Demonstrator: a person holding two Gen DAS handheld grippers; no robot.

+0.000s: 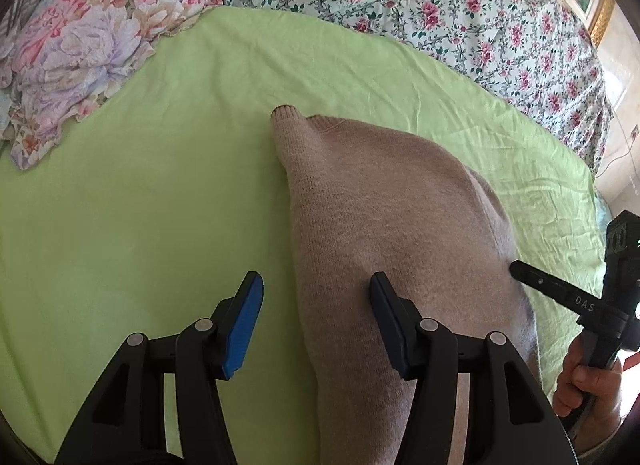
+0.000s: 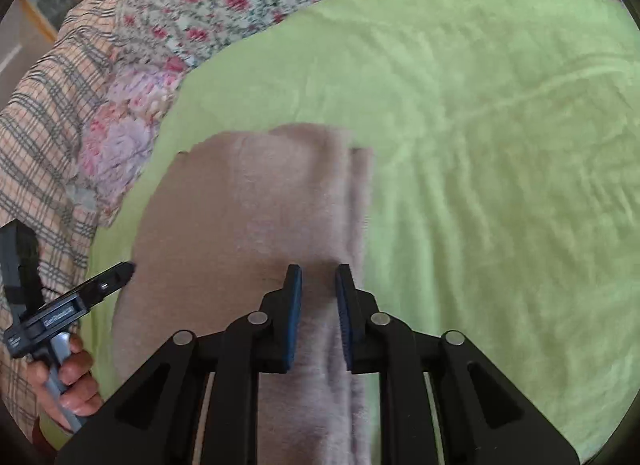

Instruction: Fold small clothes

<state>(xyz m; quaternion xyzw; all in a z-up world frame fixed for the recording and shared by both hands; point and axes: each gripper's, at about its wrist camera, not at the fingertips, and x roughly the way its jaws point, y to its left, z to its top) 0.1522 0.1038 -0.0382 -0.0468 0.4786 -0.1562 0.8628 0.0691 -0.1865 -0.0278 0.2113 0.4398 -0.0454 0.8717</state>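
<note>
Your right gripper (image 2: 318, 277) is pinched on a raised ridge of the beige knit sweater (image 2: 248, 209), likely to carry a fold over; your left gripper (image 1: 316, 289) stands released, straddling its left edge, gripping nothing; the sweater lies partly folded on the green sheet (image 2: 500, 145).

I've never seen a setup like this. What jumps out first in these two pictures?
A beige knitted garment lies in the middle of a bright green sheet, partly folded. Two black hand-held grippers with blue pads work at its near end: the left gripper stands open over its left edge, and the right gripper has its jaws drawn close around a fold. Flowered bedding lies behind.
</note>
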